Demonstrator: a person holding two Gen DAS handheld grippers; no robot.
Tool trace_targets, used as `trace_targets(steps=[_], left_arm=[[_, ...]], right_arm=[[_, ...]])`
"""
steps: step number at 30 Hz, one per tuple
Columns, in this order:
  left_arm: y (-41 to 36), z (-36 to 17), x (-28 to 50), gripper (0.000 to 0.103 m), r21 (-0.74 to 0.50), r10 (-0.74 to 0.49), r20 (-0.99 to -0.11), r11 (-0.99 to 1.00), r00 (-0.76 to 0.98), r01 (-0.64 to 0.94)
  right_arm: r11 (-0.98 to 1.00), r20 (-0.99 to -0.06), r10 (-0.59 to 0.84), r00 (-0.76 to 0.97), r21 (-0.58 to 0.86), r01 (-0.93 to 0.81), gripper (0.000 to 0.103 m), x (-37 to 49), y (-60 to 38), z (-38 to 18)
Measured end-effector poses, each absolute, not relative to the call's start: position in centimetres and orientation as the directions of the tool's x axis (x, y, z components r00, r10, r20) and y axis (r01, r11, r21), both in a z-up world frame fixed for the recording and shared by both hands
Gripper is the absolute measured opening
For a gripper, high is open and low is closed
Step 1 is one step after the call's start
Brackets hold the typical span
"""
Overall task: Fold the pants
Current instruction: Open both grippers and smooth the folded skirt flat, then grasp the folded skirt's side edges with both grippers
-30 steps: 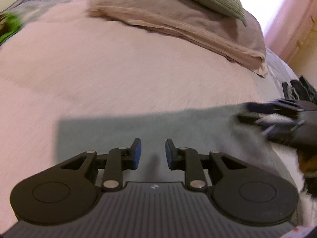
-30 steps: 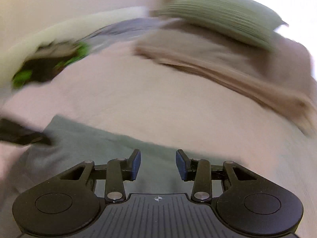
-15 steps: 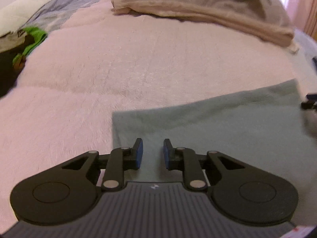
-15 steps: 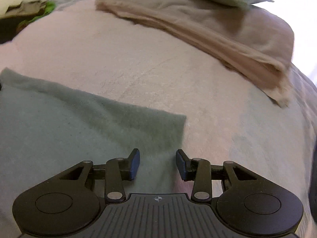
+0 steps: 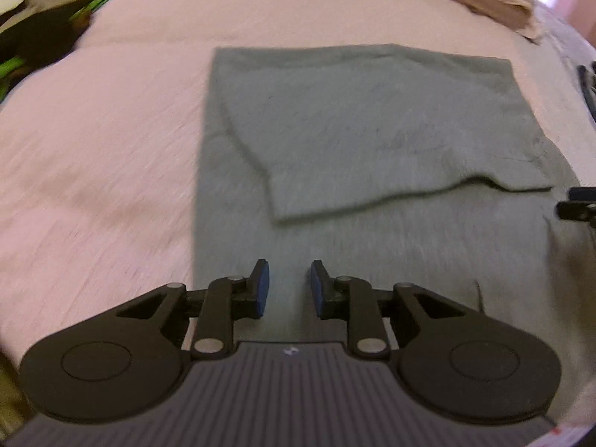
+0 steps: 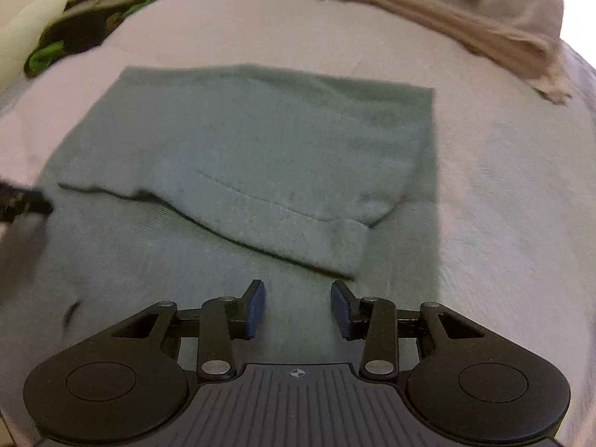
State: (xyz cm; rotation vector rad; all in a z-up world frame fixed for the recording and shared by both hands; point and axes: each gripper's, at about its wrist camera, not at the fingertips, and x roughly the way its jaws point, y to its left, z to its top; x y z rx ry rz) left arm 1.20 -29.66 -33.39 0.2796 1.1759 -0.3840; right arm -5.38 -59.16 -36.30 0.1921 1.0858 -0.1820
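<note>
Grey-green pants lie flat on the pink bedspread, folded over so an upper layer ends in a hem across the middle. My left gripper hovers open over the near part of the pants, nothing between its blue pads. In the right wrist view the same pants spread ahead, the folded hem just beyond my right gripper, which is open and holds nothing. The other gripper's tip shows at the right edge of the left view and at the left edge of the right view.
A beige folded blanket lies at the far side of the bed. A black and green garment sits at the far left near a white pillow. Pink bedspread extends on both sides of the pants.
Both grippers have pulled back toward me and tilted down, so the whole folded pants now show instead of just the far edge. Both stay open.
</note>
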Motion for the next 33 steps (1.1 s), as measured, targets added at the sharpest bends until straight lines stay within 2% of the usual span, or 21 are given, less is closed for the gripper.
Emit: trace_targets(steps=[3, 5, 10, 14, 21, 33], left_arm=[[-28.9, -30.1, -1.0, 0.031, -0.005, -0.120, -0.943, 0.937, 0.310, 0.348], [-28.6, -28.0, -3.0, 0.035, -0.017, -0.124, -0.943, 0.945, 0.308, 0.327], [-28.4, -24.1, -6.5, 0.046, 0.022, -0.068, -0.953, 0.957, 0.295, 0.290], [-28.7, -21.8, -8.5, 0.048, 0.036, -0.053, -0.953, 0.957, 0.297, 0.288], [-29.2, -19.6, -10.0, 0.052, 0.045, -0.057, -0.950, 0.948, 0.307, 0.315], [-29.9, -20.6, -7.6, 0.053, 0.036, -0.073, -0.958, 0.928, 0.276, 0.371]], right_arm=[[0.948, -0.861, -0.054, 0.505, 0.115, 0.298, 0.045, -7.5, -58.5, -32.7], [0.933, -0.860, -0.036, 0.509, 0.153, 0.324, 0.057, -8.5, -58.2, -31.0], [0.921, -0.861, -0.002, 0.508, 0.196, 0.337, 0.065, -10.4, -57.4, -27.1], [0.929, -0.866, -0.007, 0.500, 0.180, 0.323, 0.066, -12.7, -56.3, -24.5], [0.923, -0.870, 0.002, 0.494, 0.192, 0.333, 0.067, -14.7, -55.5, -23.3], [0.922, -0.885, -0.004, 0.465, 0.177, 0.344, 0.067, -12.9, -55.5, -23.7]])
